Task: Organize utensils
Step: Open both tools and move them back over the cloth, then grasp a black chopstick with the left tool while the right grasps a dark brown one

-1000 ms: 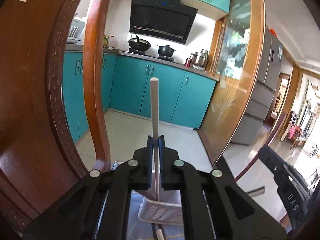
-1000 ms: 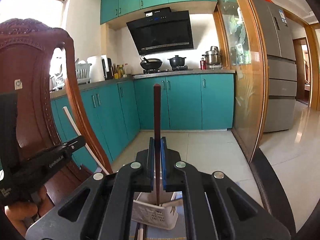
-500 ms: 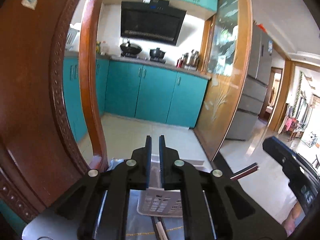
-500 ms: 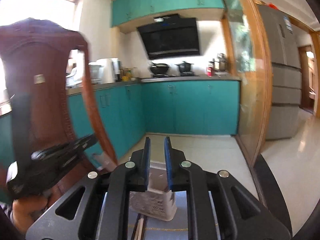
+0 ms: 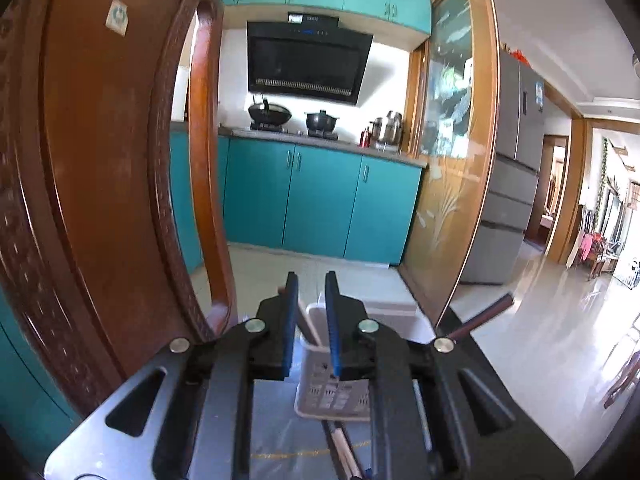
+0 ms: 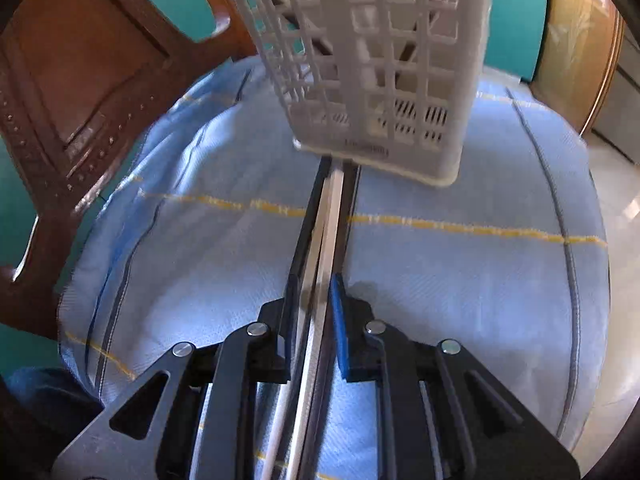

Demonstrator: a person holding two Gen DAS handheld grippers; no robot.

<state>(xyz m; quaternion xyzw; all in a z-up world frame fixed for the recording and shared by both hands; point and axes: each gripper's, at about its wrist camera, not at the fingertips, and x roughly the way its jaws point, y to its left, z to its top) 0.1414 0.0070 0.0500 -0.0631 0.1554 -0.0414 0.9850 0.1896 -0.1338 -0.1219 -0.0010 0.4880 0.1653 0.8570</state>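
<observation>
A white slotted plastic basket (image 5: 332, 392) (image 6: 372, 60) stands on a blue cloth. My left gripper (image 5: 311, 280) points nearly level at the basket's top. Its jaws are opening and nothing is between them. Behind them a pale chopstick (image 5: 307, 322) leans inside the basket, and a dark chopstick (image 5: 480, 318) juts out to the right. My right gripper (image 6: 314, 284) tilts steeply down over a bundle of pale and dark chopsticks (image 6: 328, 208) lying on the cloth in front of the basket. Its jaws are opening, and the bundle runs between the fingers without being clamped. The same bundle (image 5: 342, 446) shows under the left gripper.
A carved wooden chair back (image 5: 100, 160) (image 6: 80, 80) stands close on the left of the table. The blue cloth (image 6: 460, 280) with yellow lines covers the rounded tabletop. Its edge drops off to the right. Teal kitchen cabinets (image 5: 320, 200) lie beyond.
A second ago each gripper held a chopstick upright above the basket, and both are now let go. The right gripper has tipped down to the chopsticks on the cloth. The left jaws are wider.
</observation>
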